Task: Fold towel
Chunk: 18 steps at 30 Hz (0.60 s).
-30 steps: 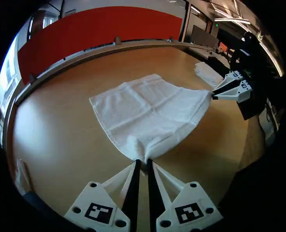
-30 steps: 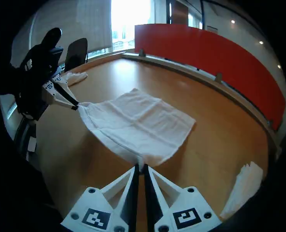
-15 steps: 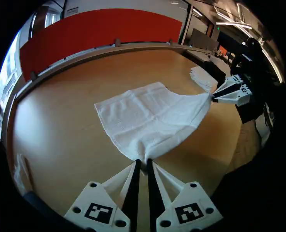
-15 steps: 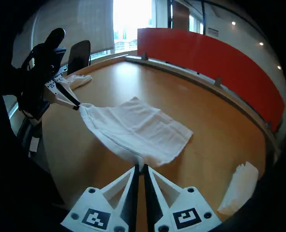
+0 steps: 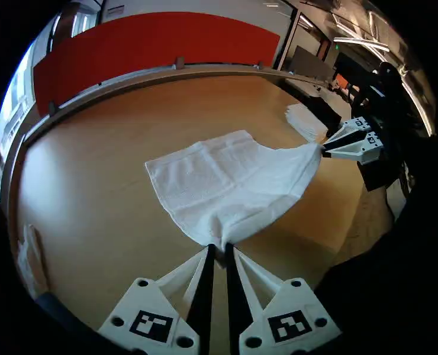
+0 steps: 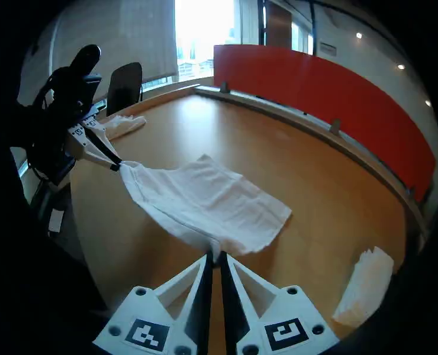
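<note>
Left gripper view: left claw (image 5: 219, 249), right claw (image 5: 323, 148) each tight on hidden towel (image 5: 231, 177) corners

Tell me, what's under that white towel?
The wooden table. The towel lies on it farther off; left tongs and right tongs hold its near corners raised. Anything beneath the flat part is hidden.

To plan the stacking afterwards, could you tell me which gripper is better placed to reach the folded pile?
Right, probably: the right gripper, shut on a towel corner, sits beside the folded pile; the left gripper is farther off.
</note>
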Each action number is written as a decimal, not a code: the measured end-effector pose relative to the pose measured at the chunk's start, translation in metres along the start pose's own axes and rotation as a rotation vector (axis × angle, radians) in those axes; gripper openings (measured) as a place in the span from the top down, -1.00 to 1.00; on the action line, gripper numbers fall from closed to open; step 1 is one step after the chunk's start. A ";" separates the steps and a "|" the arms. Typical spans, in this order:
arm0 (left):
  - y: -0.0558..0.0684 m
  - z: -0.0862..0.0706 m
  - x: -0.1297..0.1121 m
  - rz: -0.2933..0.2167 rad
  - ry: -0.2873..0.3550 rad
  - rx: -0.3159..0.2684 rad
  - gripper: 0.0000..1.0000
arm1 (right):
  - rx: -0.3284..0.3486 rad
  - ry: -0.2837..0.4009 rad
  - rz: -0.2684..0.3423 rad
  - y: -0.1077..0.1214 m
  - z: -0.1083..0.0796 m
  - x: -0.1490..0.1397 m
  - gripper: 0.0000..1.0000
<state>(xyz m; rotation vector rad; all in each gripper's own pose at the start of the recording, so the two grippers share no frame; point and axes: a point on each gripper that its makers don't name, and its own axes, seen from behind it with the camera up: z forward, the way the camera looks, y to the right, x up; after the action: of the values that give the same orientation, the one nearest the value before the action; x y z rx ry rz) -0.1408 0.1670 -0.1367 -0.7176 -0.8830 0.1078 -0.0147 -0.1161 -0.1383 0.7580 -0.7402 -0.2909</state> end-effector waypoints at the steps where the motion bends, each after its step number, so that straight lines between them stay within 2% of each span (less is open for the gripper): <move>1: 0.001 -0.001 0.000 -0.001 -0.001 -0.002 0.73 | 0.001 0.000 -0.001 0.000 -0.001 0.000 0.82; 12: 0.010 -0.008 -0.006 -0.013 -0.008 -0.015 0.73 | 0.015 -0.006 -0.010 -0.008 -0.007 -0.001 0.82; 18: 0.010 -0.008 -0.006 -0.023 -0.004 -0.014 0.73 | 0.018 -0.008 -0.006 -0.010 -0.008 -0.003 0.82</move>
<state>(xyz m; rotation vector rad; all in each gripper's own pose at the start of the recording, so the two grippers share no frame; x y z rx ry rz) -0.1364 0.1679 -0.1503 -0.7208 -0.8962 0.0826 -0.0116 -0.1173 -0.1508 0.7766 -0.7496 -0.2928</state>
